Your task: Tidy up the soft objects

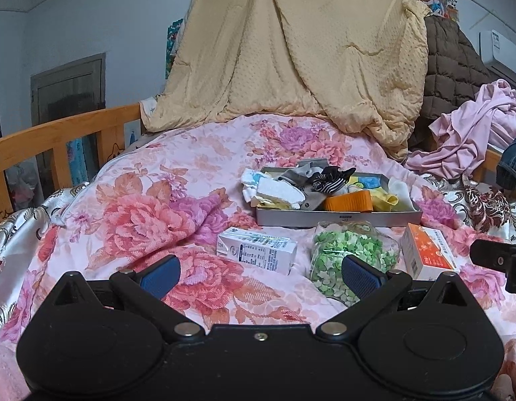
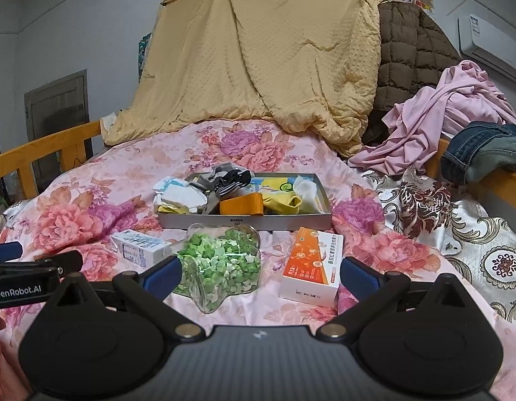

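Socks (image 2: 181, 197) & other soft bits sit piled in a grey tray (image 2: 244, 222) on the flowery bed cover. Left gripper (image 1: 259, 272) & right gripper (image 2: 258, 274) both have fingers wide apart, holding nothing, near a green bag (image 2: 221, 267) in front of the tray.

Grey metal tray (image 2: 244, 222) floor hidden under piled socks; small print on white carton (image 1: 258, 250) unreadable; blue denim garment (image 1: 513, 163) cut off at 3 o'clock edge.

Left black two-finger gripper with blue pads (image 1: 259, 275) is held level, jaws spread wide, nothing gripped. Right black blue-padded gripper (image 2: 259, 275) likewise, just beside it.
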A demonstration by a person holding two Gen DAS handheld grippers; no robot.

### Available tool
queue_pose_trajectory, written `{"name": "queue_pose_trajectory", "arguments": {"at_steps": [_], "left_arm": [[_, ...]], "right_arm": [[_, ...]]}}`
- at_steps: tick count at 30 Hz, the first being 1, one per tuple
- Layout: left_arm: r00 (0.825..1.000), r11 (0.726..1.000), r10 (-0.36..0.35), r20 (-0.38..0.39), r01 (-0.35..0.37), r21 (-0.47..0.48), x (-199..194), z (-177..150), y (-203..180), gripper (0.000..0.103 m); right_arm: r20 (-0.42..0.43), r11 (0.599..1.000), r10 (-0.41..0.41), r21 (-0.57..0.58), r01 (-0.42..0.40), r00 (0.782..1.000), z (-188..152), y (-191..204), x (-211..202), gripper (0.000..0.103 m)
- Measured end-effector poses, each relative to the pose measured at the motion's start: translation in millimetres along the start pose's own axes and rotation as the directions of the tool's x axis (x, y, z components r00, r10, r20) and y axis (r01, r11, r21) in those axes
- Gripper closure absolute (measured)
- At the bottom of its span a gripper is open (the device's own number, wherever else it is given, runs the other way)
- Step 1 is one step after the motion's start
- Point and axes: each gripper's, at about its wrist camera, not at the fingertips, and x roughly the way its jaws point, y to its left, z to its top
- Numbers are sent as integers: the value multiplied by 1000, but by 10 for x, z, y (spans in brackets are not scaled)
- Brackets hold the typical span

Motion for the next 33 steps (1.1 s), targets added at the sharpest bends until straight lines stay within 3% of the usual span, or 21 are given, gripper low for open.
{"name": "queue_pose_trajectory", "arguments": {"at_steps": [33], "left_arm": [[1000,1000,11,-28,-10,3,63,-34,30,1]], "right_arm": [[-75,1000,-2,-15,1,997,-76,-3,118,0]]}}
